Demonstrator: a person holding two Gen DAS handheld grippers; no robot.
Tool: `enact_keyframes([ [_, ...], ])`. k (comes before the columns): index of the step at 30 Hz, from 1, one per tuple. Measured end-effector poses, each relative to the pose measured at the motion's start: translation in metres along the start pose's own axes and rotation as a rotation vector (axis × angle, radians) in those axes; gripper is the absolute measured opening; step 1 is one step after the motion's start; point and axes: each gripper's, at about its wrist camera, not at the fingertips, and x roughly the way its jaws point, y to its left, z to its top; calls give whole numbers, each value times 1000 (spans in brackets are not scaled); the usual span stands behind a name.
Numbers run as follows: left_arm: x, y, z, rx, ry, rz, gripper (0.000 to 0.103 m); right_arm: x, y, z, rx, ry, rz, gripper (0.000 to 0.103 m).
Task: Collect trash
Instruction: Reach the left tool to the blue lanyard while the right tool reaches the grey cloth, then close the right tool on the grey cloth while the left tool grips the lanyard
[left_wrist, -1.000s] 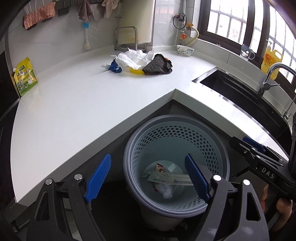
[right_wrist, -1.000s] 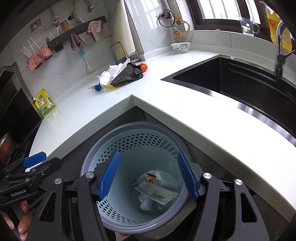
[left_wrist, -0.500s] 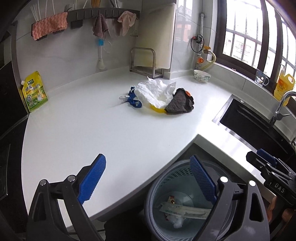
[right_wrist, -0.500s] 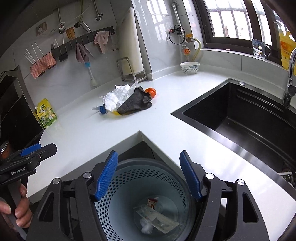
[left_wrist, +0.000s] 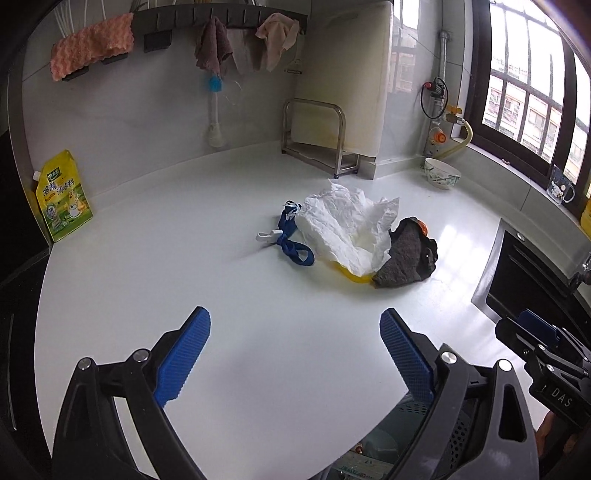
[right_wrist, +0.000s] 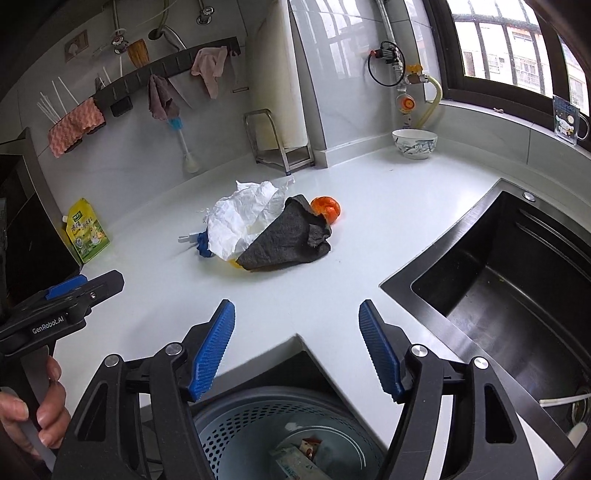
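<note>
Ahead of both claws (left_wrist: 295, 354), trash pile (left_wrist: 354, 236)

Both wrist cameras look down slantwise over the white counter (left_wrist: 147, 280), sharing the trash pile (right_wrist: 266, 229) mid-distance

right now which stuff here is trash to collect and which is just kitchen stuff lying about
For the job:
crumpled white paper
dark grey rag
blue strap
orange wrapper
perforated bin

Just lying about:
yellow seasoning pouch
bowl
cup on the sill
hanging cloths
</note>
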Motion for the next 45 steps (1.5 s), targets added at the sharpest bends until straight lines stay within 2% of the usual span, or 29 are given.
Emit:
enact_keyframes([
  [6,36,4,16,23,26,9,91,45,6,22,-2,36,2,70],
  [9,55,11,23,1,53,6,91,69,10,35,-5,54,-23,70],
  [13,75,18,31,-29,55,12,91,96,7,46,51,80,-49,70],
  [19,96,24,43,-33,40,27,91,122,5,57,99,89,-80,70],
  [25,115,36,48,-57,65,29,91,146,4,56,98,137,-110,70],
  [28,123,39,48,-61,81,36,91,148,2,52,101,124,-101,69],
  [29,126,40,48,-61,85,38,91,148,2,51,98,117,-96,67],
  [31,129,41,48,-59,93,40,91,148,6,50,76,116,-78,50],
  [32,131,41,48,-58,97,42,91,148,9,50,65,116,-68,46],
  [33,133,41,48,-57,101,43,91,148,11,50,55,117,-50,33],
  [34,134,41,49,-57,105,45,91,148,13,50,50,124,-37,24],
  [40,142,41,52,-53,114,61,91,139,8,50,67,118,6,16],
  [45,157,43,56,-64,156,79,91,132,3,49,73,112,15,15],
])
